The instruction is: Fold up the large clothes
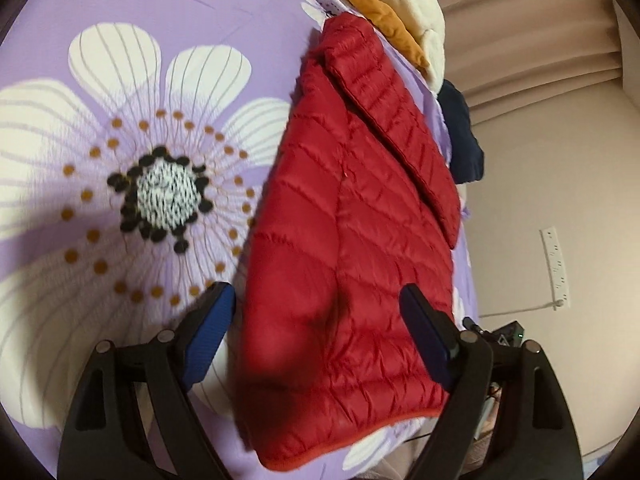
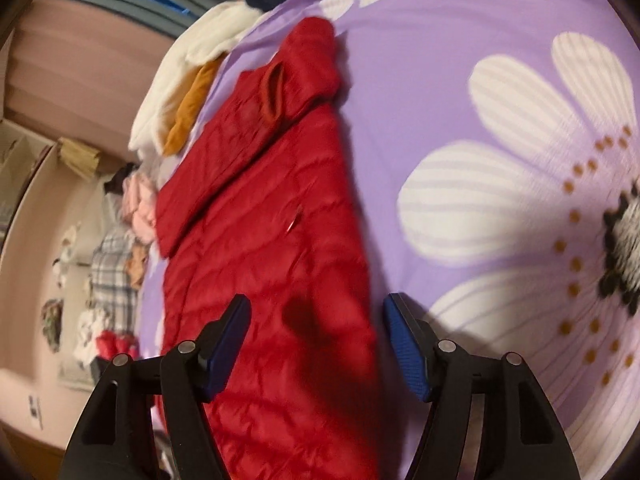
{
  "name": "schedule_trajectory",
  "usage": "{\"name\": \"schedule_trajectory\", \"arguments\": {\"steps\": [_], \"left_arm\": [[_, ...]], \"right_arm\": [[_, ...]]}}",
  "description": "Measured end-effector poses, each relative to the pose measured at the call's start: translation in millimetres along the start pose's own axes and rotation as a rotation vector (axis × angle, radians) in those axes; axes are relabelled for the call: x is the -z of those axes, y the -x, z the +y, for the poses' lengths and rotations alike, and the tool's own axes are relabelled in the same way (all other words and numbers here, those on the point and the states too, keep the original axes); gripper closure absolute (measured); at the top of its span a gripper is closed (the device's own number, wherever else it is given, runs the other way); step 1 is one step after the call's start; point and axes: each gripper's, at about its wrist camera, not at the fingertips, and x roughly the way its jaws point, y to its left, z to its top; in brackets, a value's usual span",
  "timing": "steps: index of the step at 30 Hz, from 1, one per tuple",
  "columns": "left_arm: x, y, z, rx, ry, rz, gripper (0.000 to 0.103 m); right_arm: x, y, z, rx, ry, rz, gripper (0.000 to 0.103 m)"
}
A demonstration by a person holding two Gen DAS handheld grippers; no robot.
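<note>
We see a puffy red quilted jacket [image 1: 344,216] lying flat on a purple bed sheet with big white flowers [image 1: 168,8]. The jacket is folded into a long, thin shape, and it lies close to one side edge of the bed. One sleeve [image 1: 400,128] is folded over the top of the jacket and runs along its length. In the right wrist view we also see the jacket [image 2: 272,240], with its collar end [image 2: 308,60] far from us and its bottom end close to us. Our left gripper [image 1: 316,328] hangs over the bottom end of the jacket with its two blue-padded fingers [image 1: 208,340] spread wide, and they hold nothing. Our right gripper [image 2: 316,344] is over the jacket too, its blue fingers [image 2: 408,352] wide apart and holding nothing. One finger of each gripper is over the red cloth and the other is over the sheet [image 2: 440,40]. At the far end of the bed, past the collar, lies a soft cream blanket with an orange-brown cloth [image 1: 392,4] on it, and a dark blue piece of clothing [image 1: 460,136] lies at the bed's edge beside the jacket. On the wall next to the bed we see a white power strip [image 1: 556,268].
</note>
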Motion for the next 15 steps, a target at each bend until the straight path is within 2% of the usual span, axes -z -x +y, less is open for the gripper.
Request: {"name": "schedule_trajectory", "arguments": {"steps": [15], "left_arm": [[42,2,-11,0.107,-0.044,0.07,0.02]], "right_arm": [[41,0,8,-0.14,-0.014,0.115,0.035]]}}
